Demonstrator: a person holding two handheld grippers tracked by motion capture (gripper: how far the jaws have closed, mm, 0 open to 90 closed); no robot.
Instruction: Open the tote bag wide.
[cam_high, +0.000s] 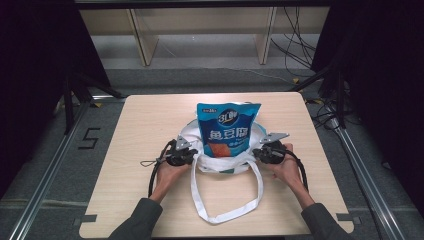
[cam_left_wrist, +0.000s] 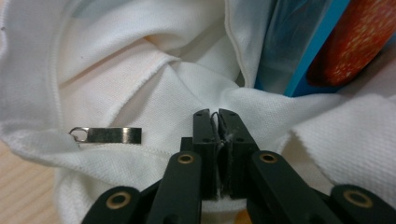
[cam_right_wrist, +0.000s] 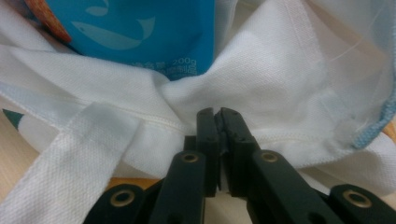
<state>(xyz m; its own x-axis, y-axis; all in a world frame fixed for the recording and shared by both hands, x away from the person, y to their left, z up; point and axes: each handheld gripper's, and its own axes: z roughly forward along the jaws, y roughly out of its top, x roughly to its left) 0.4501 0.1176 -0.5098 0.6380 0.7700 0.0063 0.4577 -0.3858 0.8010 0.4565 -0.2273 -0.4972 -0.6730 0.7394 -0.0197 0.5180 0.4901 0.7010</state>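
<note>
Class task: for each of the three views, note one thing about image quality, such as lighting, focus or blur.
High view: the table is brightly lit while the surroundings fall dark, and the blue pouch looks soft. Left gripper view: the white bag cloth near the jaws is sharp, the pouch behind is blurred. Right gripper view: the cloth weave is crisp, the nearest parts of the jaws are out of focus.

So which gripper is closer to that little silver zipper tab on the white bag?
Left. The left gripper is pinching the white bag right beside the zipper tab. The right gripper pinches the bag's opposite side, past the blue snack pouch.
</note>
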